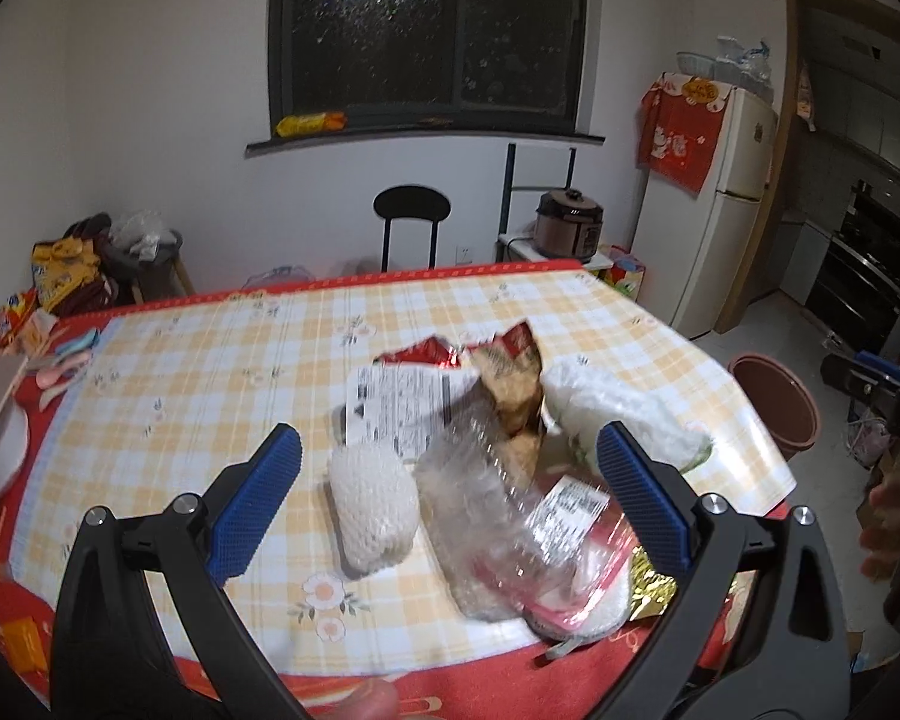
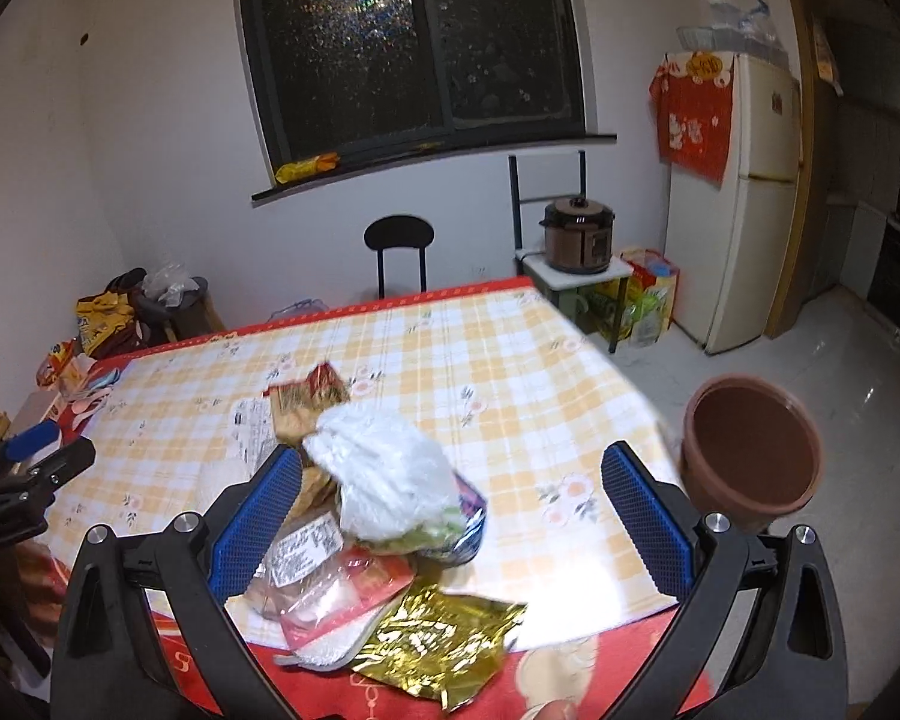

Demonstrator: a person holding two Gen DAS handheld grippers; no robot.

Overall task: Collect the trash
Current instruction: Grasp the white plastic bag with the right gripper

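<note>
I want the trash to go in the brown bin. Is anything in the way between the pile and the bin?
Nothing visible. From the trash pile to the table's right edge there is only bare tablecloth, and the bin stands open just past that edge.

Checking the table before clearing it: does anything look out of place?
Yes. Loose trash sits heaped on the checked tablecloth near its front edge: white plastic bag, gold foil wrapper, foam net. The brown bin looks empty.
</note>
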